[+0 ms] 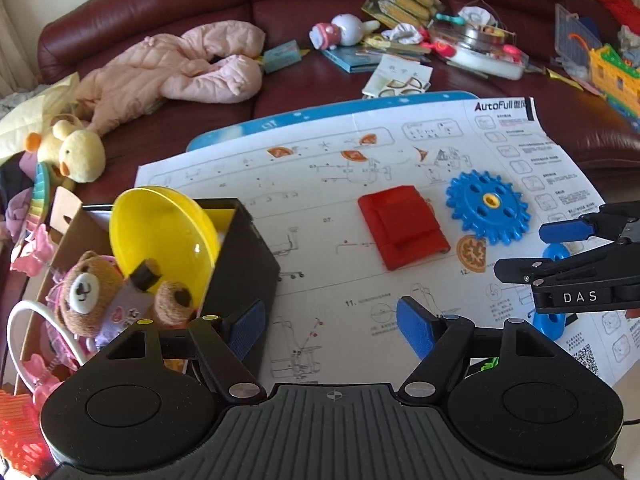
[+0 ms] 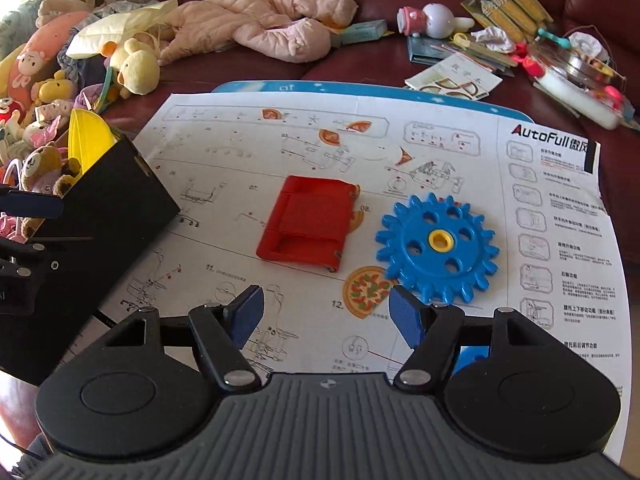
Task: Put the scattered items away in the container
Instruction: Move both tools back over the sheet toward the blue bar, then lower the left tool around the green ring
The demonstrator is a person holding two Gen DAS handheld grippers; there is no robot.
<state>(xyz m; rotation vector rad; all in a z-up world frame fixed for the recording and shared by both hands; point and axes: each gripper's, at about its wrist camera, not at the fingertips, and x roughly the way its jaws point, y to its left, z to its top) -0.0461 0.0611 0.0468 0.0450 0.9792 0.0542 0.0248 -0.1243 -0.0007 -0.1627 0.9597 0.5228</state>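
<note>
At the far left, the open black cardboard box (image 1: pixel 240 264) holds a brown teddy bear in a lilac dress (image 1: pixel 100 296) and a glossy yellow plastic bowl (image 1: pixel 160 236) leaning on edge against its inner wall. The left hand-held gripper (image 1: pixel 330 330) hovers just to the right of the box with its blue-padded fingers (image 1: pixel 414 330) spread wide and nothing between them. Everything rests on a large white printed instruction sheet (image 2: pixel 440 152) spread over the counter. Near the sheet's middle lies a flat red plastic hinged block (image 2: pixel 308 222). Just right of it, not touching, lies a blue plastic toothed gear with a yellow hub (image 2: pixel 438 248), and a round pizza sticker (image 2: pixel 366 290) sits at its near left edge. The right hand-held gripper (image 2: pixel 326 316) is also open and empty, poised near the sticker. A blue plastic piece (image 1: pixel 554 320) shows below that gripper in the left wrist view; its shape is unclear.
</note>
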